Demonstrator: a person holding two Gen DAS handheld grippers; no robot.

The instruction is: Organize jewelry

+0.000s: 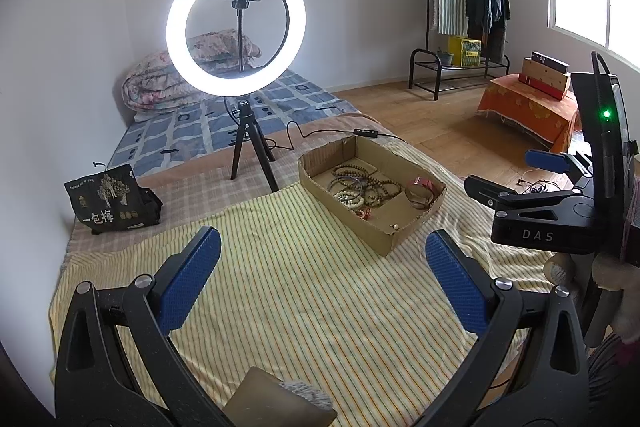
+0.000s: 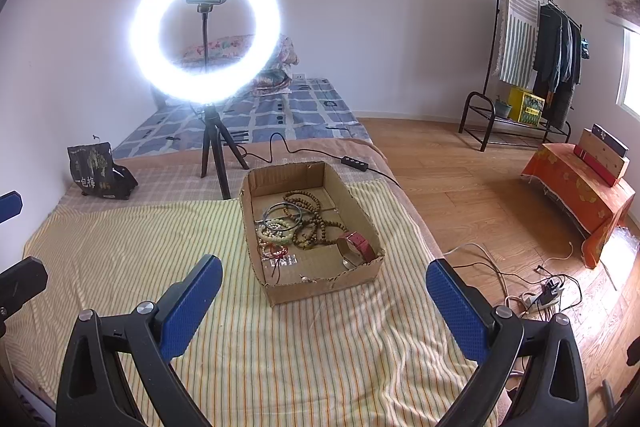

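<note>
A shallow cardboard box point(image 1: 416, 223) point(image 2: 280, 179) sits on the striped blanket point(image 1: 304, 291) point(image 2: 120, 247). It holds brown bead strands point(image 1: 376, 183) point(image 2: 316, 223), dark bangles point(image 1: 346, 183) point(image 2: 280, 213), white bead bracelets point(image 1: 350, 199) point(image 2: 276, 233), a red cord bracelet point(image 2: 276, 251) and a red watch band point(image 1: 420, 189) point(image 2: 358, 247). My left gripper point(image 1: 320, 267) is open and empty, hovering before the box. My right gripper point(image 2: 324, 291) is open and empty, just short of the box; it also shows in the left wrist view point(image 1: 516, 179), to the right of the box.
A lit ring light on a tripod point(image 1: 252, 147) point(image 2: 214, 155) stands behind the box, its cable and controller point(image 2: 354, 161) trailing right. A black printed bag point(image 1: 108, 203) point(image 2: 94, 171) sits at the left. The bed edge drops to wood floor with cables point(image 2: 540, 291) on the right.
</note>
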